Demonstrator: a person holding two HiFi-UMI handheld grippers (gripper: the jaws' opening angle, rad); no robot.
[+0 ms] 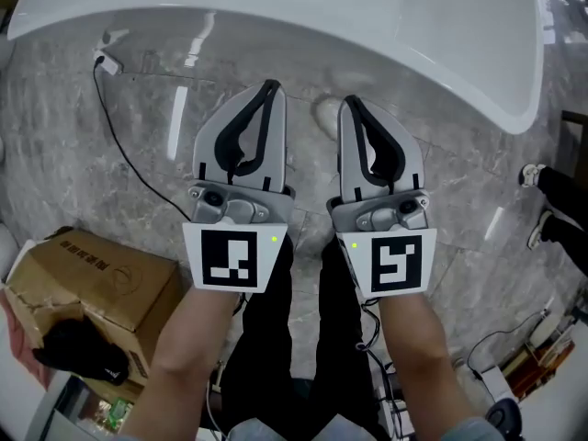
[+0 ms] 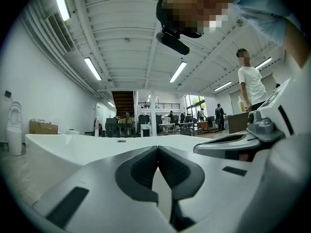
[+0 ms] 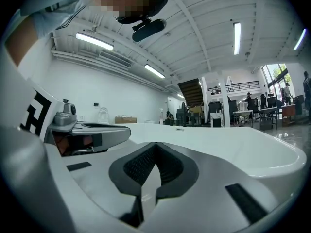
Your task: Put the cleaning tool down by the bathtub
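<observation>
Both grippers sit level, side by side, noses aimed at the bathtub (image 1: 367, 26). I'd call it a resting pose, with nothing to carry. Left gripper (image 1: 269, 90): jaws pressed together, empty. Right gripper (image 1: 350, 104): same, ribbed black pads (image 3: 141, 166) meeting at the tips. The cleaning tool? Not in any view. The tub is glossy white and smoothly curved. Below its rim lies a veined grey stone floor (image 1: 138, 118), where a thin black cable (image 1: 119, 145) trails. A creased cardboard box (image 1: 92, 283) sits well back from the tub.

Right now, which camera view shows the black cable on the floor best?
The head view: the black cable curves across the floor beside the bathtub. Both gripper views look over the bathtub and show no cable.
</observation>
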